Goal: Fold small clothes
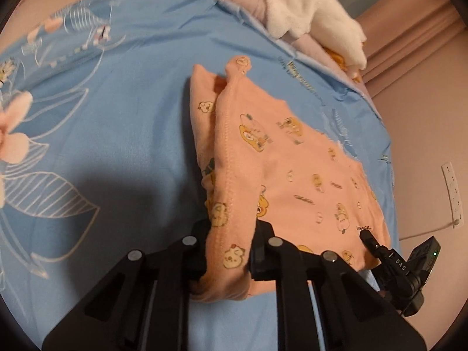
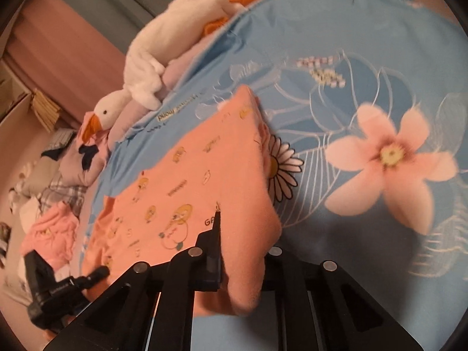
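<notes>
Blue floral bedsheet (image 1: 117, 152) beneath us, peach garment (image 1: 292, 158) lying on it, our left gripper (image 1: 229, 259) pinching its near edge, our right gripper (image 2: 242, 259) clamped on another near corner, plush goose (image 2: 146, 76) behind.

The right hand-held gripper (image 2: 234, 266) pinches a bunched fold of a peach garment (image 2: 187, 187) printed with small yellow cartoon figures; its black fingers (image 2: 213, 251) press on the cloth from either side. The garment lies spread on a blue bedsheet (image 2: 365, 44) with large pink flowers, reaching from the gripper toward the bed's left edge. At the lower left the left hand-held gripper (image 2: 98, 272) has its tip at the garment's near corner. Along the bed's far-left edge a white plush goose (image 2: 146, 79) with an orange beak rests on a pale bundle. Beyond that edge lies a heap of clothes (image 2: 49, 228), one pink.
</notes>
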Available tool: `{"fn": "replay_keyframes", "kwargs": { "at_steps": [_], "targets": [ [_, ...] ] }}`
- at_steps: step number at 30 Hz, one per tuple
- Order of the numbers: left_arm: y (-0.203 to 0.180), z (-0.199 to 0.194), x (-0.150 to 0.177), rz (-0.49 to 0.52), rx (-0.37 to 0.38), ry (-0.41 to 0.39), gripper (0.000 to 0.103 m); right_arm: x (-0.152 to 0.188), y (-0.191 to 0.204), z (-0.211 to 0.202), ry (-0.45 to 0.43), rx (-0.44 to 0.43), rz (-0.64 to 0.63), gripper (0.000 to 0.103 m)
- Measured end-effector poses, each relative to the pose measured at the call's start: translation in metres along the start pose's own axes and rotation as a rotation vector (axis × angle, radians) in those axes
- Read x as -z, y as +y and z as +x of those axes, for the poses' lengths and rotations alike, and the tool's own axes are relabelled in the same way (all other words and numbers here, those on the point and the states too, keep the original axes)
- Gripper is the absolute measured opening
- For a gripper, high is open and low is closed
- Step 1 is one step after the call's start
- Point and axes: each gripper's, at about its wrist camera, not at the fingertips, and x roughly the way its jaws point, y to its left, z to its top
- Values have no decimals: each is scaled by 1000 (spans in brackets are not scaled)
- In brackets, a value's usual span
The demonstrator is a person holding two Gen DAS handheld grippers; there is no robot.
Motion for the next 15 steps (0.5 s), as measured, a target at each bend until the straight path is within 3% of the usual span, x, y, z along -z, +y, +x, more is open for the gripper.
{"fn": "replay_keyframes", "kwargs": {
  "at_steps": [5,15],
  "targets": [
    [-13,-24,18,56,17,13,15,6,8,-30,-33,1,-42,13],
    [-10,-53,70,72,6,61,15,40,-1,-65,-2,27,-18,13]
  ]
}}
